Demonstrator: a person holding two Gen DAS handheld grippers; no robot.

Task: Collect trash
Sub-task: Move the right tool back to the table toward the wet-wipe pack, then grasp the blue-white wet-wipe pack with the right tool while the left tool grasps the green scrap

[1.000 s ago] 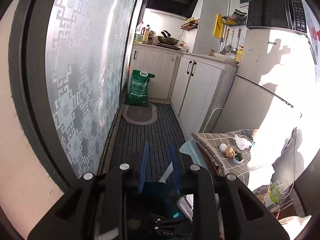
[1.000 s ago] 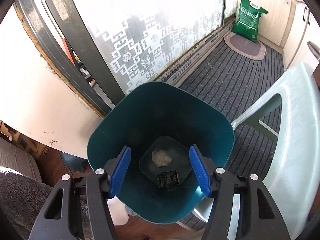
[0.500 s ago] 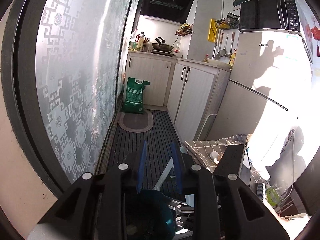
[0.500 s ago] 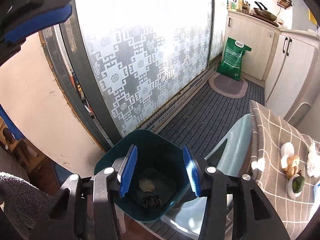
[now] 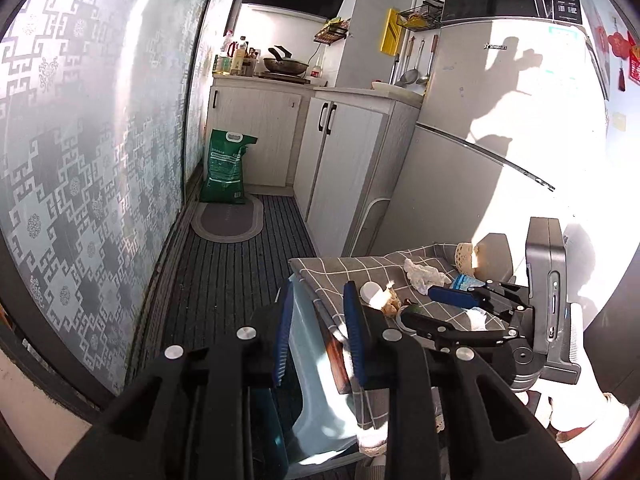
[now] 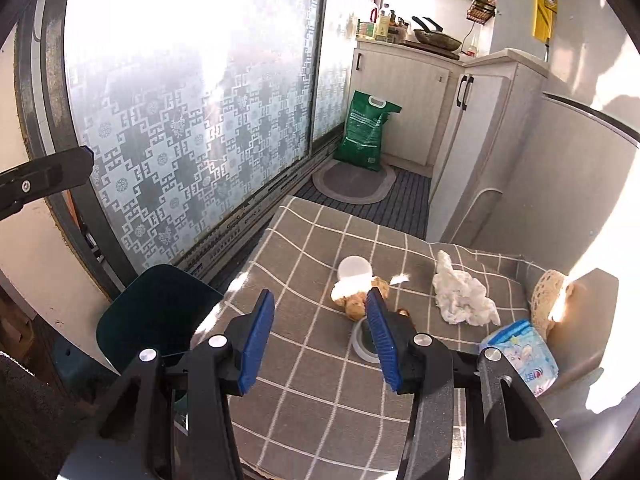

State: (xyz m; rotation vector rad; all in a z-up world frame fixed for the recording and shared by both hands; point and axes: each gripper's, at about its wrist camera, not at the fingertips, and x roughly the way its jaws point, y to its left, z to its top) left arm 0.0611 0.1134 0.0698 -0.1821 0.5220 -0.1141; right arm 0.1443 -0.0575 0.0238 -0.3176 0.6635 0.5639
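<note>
Trash lies on the checked tablecloth (image 6: 304,248): a crumpled white tissue (image 6: 460,296), a white lid (image 6: 354,270) touching a brown scrap (image 6: 354,306), and a small round dish (image 6: 362,340) just beside them. Left of the table stands the dark teal bin (image 6: 156,312). The right gripper (image 6: 318,340) hovers above the cloth, jaws partly apart and empty. The left gripper (image 5: 318,334), jaws narrowly apart, grips nothing

Small lettering sits on the fridge (image 5: 496,80) door top (too fine to read surely); print on the green bag (image 6: 366,132) and tissue pack (image 6: 520,356) stays illegible.
</note>
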